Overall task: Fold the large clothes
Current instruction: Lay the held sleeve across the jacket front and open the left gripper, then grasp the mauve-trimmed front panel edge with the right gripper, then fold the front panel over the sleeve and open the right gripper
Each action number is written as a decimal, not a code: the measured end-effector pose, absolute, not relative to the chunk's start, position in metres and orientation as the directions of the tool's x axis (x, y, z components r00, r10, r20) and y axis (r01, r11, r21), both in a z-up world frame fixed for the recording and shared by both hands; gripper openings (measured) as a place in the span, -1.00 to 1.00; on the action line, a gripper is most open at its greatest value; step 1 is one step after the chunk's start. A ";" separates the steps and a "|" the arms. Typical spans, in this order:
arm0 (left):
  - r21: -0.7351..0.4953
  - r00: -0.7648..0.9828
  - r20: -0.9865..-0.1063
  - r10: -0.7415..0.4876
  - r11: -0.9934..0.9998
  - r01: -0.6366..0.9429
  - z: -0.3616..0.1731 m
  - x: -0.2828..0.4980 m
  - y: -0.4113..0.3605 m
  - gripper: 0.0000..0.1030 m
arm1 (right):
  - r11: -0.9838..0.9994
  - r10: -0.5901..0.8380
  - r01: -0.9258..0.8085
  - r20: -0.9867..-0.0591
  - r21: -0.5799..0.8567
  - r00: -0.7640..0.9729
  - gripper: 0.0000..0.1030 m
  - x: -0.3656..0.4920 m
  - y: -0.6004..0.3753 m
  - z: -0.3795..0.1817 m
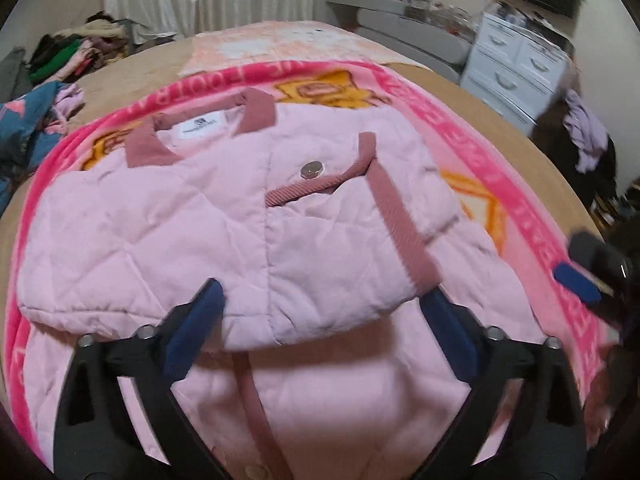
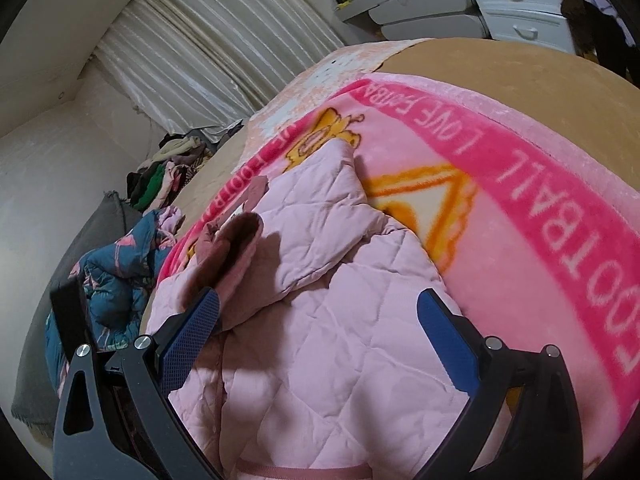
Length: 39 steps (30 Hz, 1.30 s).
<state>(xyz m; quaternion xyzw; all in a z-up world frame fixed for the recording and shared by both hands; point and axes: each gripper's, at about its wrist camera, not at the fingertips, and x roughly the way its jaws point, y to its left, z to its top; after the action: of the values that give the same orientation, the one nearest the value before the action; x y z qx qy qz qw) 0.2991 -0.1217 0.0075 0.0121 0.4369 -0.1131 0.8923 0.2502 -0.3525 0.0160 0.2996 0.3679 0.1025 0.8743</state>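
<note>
A light pink quilted jacket [image 1: 168, 216] with dusty-rose trim lies partly folded on a pink blanket [image 1: 532, 216] on the bed. Its collar [image 1: 256, 116] points away and a snap button [image 1: 312, 169] shows on the front. My left gripper [image 1: 324, 308] is open just above the near folded edge, holding nothing. The right gripper's blue pad [image 1: 578, 282] shows at the right edge of the left wrist view. In the right wrist view the jacket [image 2: 320, 320] lies rumpled, and my right gripper [image 2: 320, 312] is open over it, holding nothing.
A tan bed cover [image 2: 520, 76] lies under the blanket [image 2: 560, 220]. A blue patterned garment [image 2: 112, 276] and a clothes pile [image 1: 76, 52] sit at the left. White drawers [image 1: 516, 64] and a shelf stand beyond the bed at the right. Curtains [image 2: 208, 48] hang behind.
</note>
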 end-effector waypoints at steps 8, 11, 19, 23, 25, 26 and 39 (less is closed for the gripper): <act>-0.129 0.608 -0.763 -0.221 0.973 0.192 0.026 0.269 -0.084 0.82 | 0.811 0.428 0.011 -0.605 0.585 0.671 0.92 0.260 -0.329 0.014; -0.115 0.645 -0.747 -0.161 0.987 0.112 0.037 0.267 -0.048 0.82 | 0.801 0.474 -0.019 -0.615 0.598 0.631 0.92 0.267 -0.306 0.009; -0.129 0.677 -0.735 -0.040 0.988 -0.082 0.049 0.270 0.053 0.82 | 0.793 0.533 -0.065 -0.637 0.606 0.558 0.92 0.286 -0.248 -0.006; -0.152 0.688 -0.725 -0.007 0.977 -0.149 0.050 0.270 0.092 0.82 | 0.786 0.533 -0.044 -0.640 0.617 0.552 0.92 0.294 -0.233 -0.013; -0.150 0.696 -0.718 0.008 0.974 -0.167 0.048 0.272 0.106 0.82 | 0.787 0.521 -0.023 -0.644 0.616 0.560 0.90 0.299 -0.232 -0.017; -0.152 0.698 -0.716 0.013 0.973 -0.174 0.047 0.272 0.110 0.82 | 0.788 0.518 -0.013 -0.649 0.616 0.557 0.85 0.302 -0.232 -0.020; -0.248 0.710 -0.704 -0.009 0.940 -0.234 0.036 0.287 0.147 0.82 | 0.830 0.533 -0.249 -0.578 0.499 0.618 -0.69 0.322 -0.219 0.033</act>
<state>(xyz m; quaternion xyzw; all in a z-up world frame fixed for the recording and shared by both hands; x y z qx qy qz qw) 0.2871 0.1467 0.0356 -0.1618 0.3755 0.0615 0.9105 0.3218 -0.2189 0.0328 0.1889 0.3762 0.2222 0.8794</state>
